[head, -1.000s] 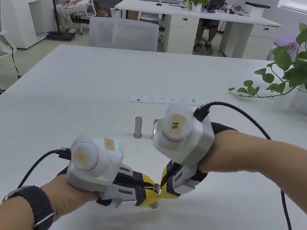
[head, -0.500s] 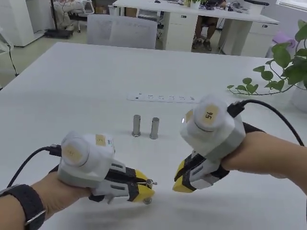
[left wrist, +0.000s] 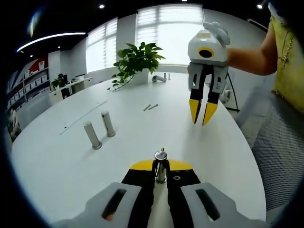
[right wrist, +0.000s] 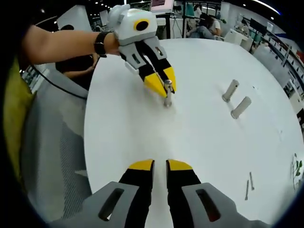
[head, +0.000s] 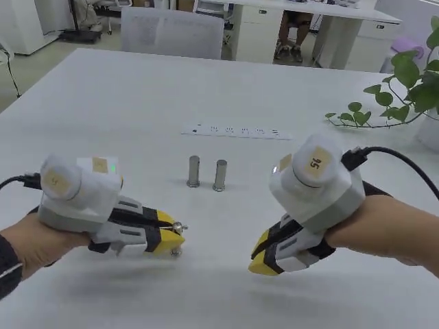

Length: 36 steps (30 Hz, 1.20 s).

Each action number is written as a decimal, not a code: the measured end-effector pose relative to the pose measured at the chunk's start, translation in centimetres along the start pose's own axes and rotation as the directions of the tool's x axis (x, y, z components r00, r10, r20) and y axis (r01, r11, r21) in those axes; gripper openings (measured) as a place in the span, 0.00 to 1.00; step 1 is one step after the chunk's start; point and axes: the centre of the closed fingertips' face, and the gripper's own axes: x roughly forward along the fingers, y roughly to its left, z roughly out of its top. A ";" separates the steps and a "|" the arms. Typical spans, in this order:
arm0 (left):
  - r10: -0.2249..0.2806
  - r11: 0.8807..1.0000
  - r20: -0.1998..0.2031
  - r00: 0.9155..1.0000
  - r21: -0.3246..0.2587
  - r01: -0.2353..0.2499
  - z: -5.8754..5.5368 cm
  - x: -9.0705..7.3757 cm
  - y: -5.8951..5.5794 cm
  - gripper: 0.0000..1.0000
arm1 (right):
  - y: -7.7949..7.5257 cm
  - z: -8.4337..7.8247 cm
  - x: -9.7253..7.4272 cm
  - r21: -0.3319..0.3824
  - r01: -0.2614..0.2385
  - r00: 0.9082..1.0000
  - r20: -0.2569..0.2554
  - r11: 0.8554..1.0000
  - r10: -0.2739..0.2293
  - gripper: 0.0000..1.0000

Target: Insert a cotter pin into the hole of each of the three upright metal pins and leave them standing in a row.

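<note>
While the yellow-tipped left gripper [head: 177,240] clenches a short steel pin [left wrist: 160,167] upright at the near left of the white counter [head: 123,96], the yellow-tipped right gripper [head: 260,264] hangs to the right, jaws slightly parted and empty. Something small crosses the pin's head, so I judge its cotter step finished, though I can't be sure. Next I'd stand it beside the two upright steel pins [head: 194,171] farther off. Both gripper views add two thin loose cotter pins [left wrist: 151,107] lying far right, which the head view leaves me without.
</note>
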 end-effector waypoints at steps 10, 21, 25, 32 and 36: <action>0.036 0.999 -0.007 0.999 -0.013 -0.036 -0.6 -1.8 4.5 0.06 | -0.1 -0.2 0.5 0.020 -0.004 1.000 0.004 1.000 0.004 0.11; 0.050 0.997 -0.012 0.999 -0.057 -0.050 -2.1 -2.5 7.4 0.06 | 0.1 -0.8 1.1 0.044 -0.011 1.000 0.003 0.999 0.010 0.11; 0.036 0.997 -0.010 0.999 -0.067 -0.036 -2.4 -2.5 7.5 0.06 | 0.0 -1.1 1.4 0.050 -0.011 1.000 -0.004 0.999 0.012 0.11; 0.005 0.998 -0.003 1.000 -0.070 -0.005 -2.6 -2.1 7.3 0.07 | -0.1 -0.9 1.4 0.049 -0.013 1.000 -0.003 0.999 0.013 0.11; -0.003 0.998 0.008 1.000 -0.068 0.003 -2.5 -2.1 7.3 0.07 | -0.2 -0.8 1.5 0.047 -0.013 1.000 -0.005 0.999 0.013 0.11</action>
